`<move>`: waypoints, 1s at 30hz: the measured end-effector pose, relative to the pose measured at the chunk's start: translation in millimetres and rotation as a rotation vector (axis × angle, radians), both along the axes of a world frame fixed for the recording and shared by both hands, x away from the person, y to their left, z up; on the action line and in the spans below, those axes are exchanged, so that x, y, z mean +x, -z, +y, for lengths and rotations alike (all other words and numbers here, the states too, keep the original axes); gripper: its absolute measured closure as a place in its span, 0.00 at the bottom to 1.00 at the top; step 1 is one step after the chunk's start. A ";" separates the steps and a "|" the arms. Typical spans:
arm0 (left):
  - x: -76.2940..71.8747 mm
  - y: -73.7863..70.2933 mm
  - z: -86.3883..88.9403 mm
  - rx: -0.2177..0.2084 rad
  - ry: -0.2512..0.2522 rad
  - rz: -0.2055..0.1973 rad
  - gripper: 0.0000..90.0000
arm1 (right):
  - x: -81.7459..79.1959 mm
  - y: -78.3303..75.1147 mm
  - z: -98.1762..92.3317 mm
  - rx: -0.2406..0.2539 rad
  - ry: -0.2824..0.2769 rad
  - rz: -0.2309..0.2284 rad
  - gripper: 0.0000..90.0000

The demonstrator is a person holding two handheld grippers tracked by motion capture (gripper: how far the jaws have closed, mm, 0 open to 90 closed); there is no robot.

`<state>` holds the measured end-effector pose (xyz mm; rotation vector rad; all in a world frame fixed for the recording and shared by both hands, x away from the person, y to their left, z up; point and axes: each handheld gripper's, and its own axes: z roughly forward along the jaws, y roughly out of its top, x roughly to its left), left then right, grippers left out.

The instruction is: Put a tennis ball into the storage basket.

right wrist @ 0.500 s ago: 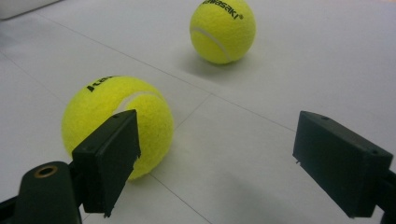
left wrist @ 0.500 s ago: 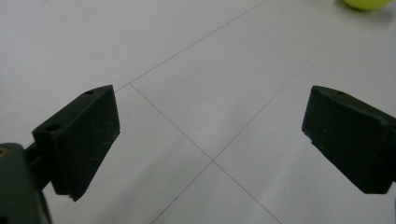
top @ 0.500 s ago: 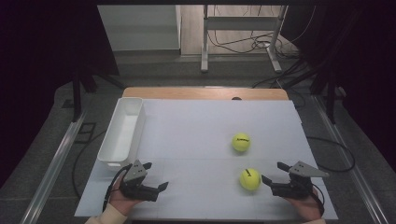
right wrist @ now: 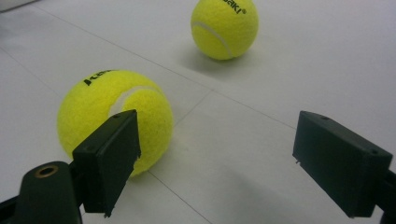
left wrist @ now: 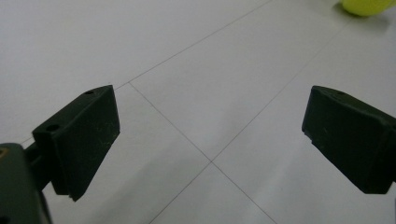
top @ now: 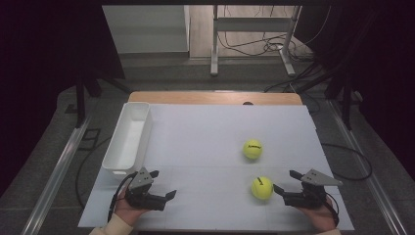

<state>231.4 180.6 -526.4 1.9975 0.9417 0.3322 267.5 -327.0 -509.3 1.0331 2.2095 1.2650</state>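
Two yellow tennis balls lie on the white table top. The near ball (top: pixel 262 187) sits just left of my right gripper (top: pixel 284 180), whose jaws stand open and point at it. In the right gripper view that ball (right wrist: pixel 114 121) rests beside and partly behind the left jaw, outside the gap of the gripper (right wrist: pixel 215 154). The far ball (top: pixel 252 149) (right wrist: pixel 224 28) lies further back. My left gripper (top: pixel 164 184) is open at the front left, over bare table. In the left gripper view nothing lies between the jaws of the gripper (left wrist: pixel 210 135), and a ball (left wrist: pixel 364 5) peeks in at the top right.
A long white tray (top: pixel 128 138) stands along the left edge of the table top (top: pixel 205 132), just beyond the left gripper. A wooden strip (top: pixel 215 98) borders the far edge. Cables and metal stand legs (top: pixel 214 44) are on the floor beyond.
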 end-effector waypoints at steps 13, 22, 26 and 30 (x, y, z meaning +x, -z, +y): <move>2.1 -1.5 -2.4 -0.010 0.003 0.007 0.05 | 0.2 -0.4 0.0 0.001 0.006 -0.001 0.17; 3.0 -7.1 -4.8 -0.026 0.004 0.001 0.05 | 1.1 0.2 -0.6 -0.003 0.010 -0.001 0.17; 3.5 -8.6 -6.1 -0.031 0.007 0.002 0.05 | 1.3 0.2 -0.7 0.000 0.012 -0.001 0.17; 4.4 -11.8 -8.7 -0.032 0.011 -0.003 0.06 | 1.6 0.5 -0.5 -0.003 0.019 0.000 0.17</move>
